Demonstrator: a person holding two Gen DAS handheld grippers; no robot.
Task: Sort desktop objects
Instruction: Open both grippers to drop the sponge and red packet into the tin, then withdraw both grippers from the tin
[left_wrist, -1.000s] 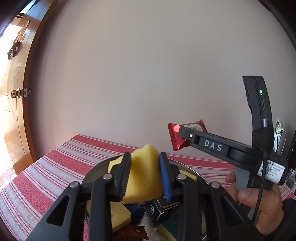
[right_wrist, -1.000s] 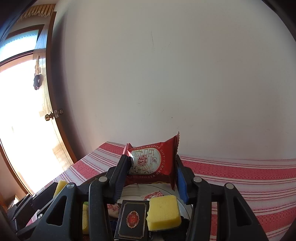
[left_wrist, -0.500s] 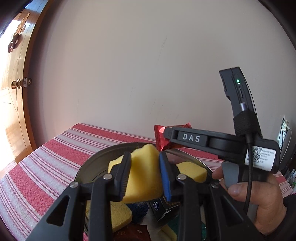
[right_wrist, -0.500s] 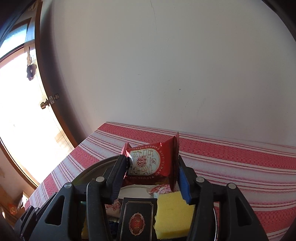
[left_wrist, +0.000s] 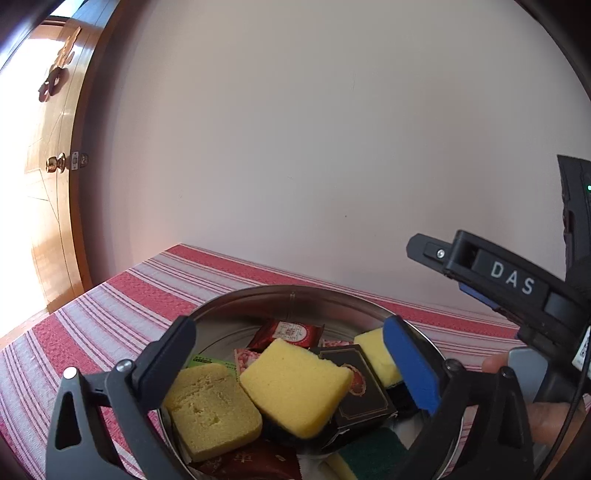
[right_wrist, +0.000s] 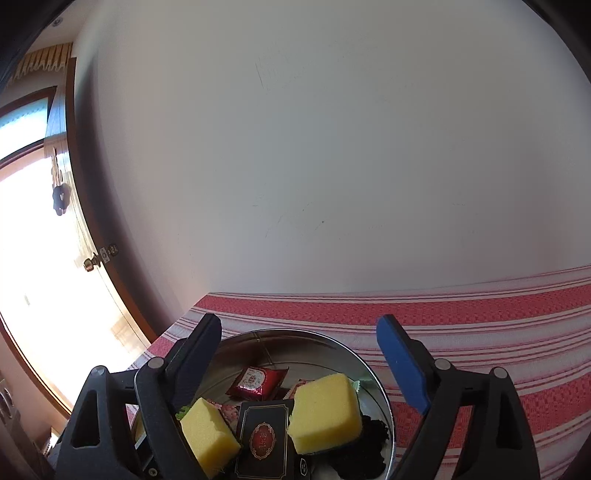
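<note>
Left wrist view showed your left gripper (left_wrist: 291, 354) opening wide with nothing between its jaws, above the round metal tin (left_wrist: 295, 293). The square yellow sponge (left_wrist: 295, 384) lay directly below and ahead, tilted on a black box with a red oval emblem (left_wrist: 360, 384). Your right gripper (right_wrist: 299, 350), marked "DAS" on its side, was also opening and empty, the red foil snack packet (right_wrist: 256, 382) lying in the tin ahead.

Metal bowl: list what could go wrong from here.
1. The metal bowl is heaped; the top yellow sponge leans on the black box and could slide.
2. Both tools, left and right, are opening directly over the pile and could knock the red snack packet about.
</note>
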